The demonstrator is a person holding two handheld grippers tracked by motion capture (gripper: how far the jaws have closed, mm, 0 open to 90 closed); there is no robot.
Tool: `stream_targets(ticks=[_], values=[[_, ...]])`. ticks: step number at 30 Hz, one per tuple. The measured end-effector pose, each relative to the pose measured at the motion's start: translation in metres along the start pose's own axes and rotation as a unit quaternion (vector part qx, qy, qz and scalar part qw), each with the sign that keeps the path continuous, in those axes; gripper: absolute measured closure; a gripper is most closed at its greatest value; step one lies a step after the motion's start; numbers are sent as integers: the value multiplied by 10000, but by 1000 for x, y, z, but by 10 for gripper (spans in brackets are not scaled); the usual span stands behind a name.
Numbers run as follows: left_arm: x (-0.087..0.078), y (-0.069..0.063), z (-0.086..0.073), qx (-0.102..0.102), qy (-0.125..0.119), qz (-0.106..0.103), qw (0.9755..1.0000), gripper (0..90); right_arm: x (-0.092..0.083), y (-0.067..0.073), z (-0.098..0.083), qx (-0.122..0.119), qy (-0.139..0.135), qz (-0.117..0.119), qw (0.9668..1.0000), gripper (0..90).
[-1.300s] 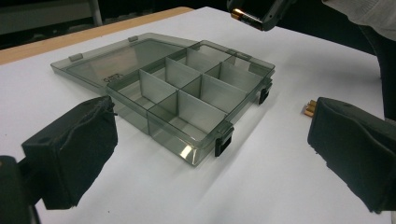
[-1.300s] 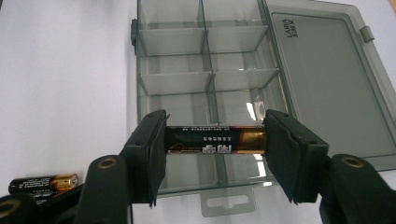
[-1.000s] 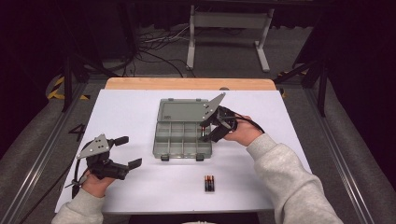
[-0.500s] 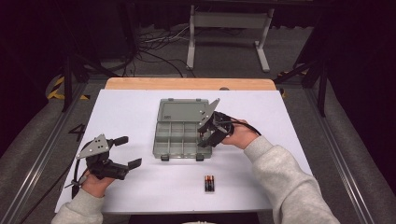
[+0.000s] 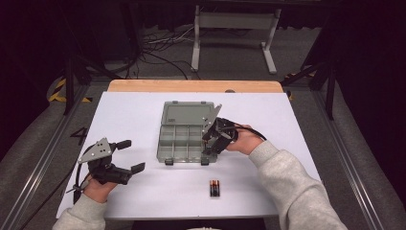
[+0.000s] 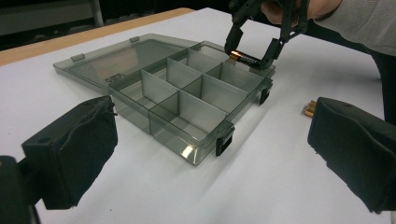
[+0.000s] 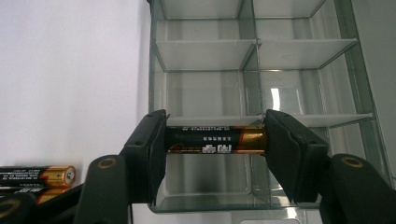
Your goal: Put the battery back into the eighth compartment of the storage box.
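One white table carried one smoky clear organiser box with its lid flat open beyond the divided tray, and two spare batteries lay side by side on the bare top, near your side of the box and well clear of both sets of jaws. Your right gripper was tipped down over the box's near right compartments, its jaws clamped end to end on one black-and-gold battery held crosswise just above the dividers. Your left gripper rested low on the table to the left of the box with its jaws spread wide and nothing between them, and the box sat out ahead of them.
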State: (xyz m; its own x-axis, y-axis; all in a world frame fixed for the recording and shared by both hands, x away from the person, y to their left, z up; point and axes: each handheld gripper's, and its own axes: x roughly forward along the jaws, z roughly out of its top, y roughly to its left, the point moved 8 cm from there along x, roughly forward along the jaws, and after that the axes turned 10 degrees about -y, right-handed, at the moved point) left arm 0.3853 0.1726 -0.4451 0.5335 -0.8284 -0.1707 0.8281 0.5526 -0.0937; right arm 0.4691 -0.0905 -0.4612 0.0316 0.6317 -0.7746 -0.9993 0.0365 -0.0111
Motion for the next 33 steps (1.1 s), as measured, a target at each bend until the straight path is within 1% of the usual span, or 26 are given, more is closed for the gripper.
stream_targets(ticks=[11, 12, 16, 17, 20, 22, 23, 24, 33], values=[[0, 0, 0, -8, 9, -4, 10000, 22, 4, 1, -3, 3, 83, 58, 9999, 417], [0, 0, 0, 2, 1, 1, 10000, 21, 4, 2, -2, 28, 77, 110, 9999, 416], [0, 0, 0, -15, -6, 1, 10000, 22, 5, 2, -2, 29, 78, 107, 9999, 416], [0, 0, 0, -19, -6, 0, 10000, 22, 5, 1, -3, 3, 86, 69, 9999, 416], [0, -1, 0, -14, -7, -2, 10000, 22, 5, 1, -3, 13, 103, 56, 9999, 416], [0, 0, 0, 6, -2, 0, 10000, 21, 5, 1, -3, 22, 94, 63, 9999, 416], [0, 0, 0, 7, -1, 0, 10000, 21, 6, 2, -3, 37, 86, 103, 9999, 416], [0, 0, 0, 8, 8, -1, 10000, 22, 6, 1, -3, 13, 99, 70, 9999, 415], [0, -1, 0, -14, -5, -4, 10000, 22, 8, 2, -3, -7, 117, 86, 9999, 405]])
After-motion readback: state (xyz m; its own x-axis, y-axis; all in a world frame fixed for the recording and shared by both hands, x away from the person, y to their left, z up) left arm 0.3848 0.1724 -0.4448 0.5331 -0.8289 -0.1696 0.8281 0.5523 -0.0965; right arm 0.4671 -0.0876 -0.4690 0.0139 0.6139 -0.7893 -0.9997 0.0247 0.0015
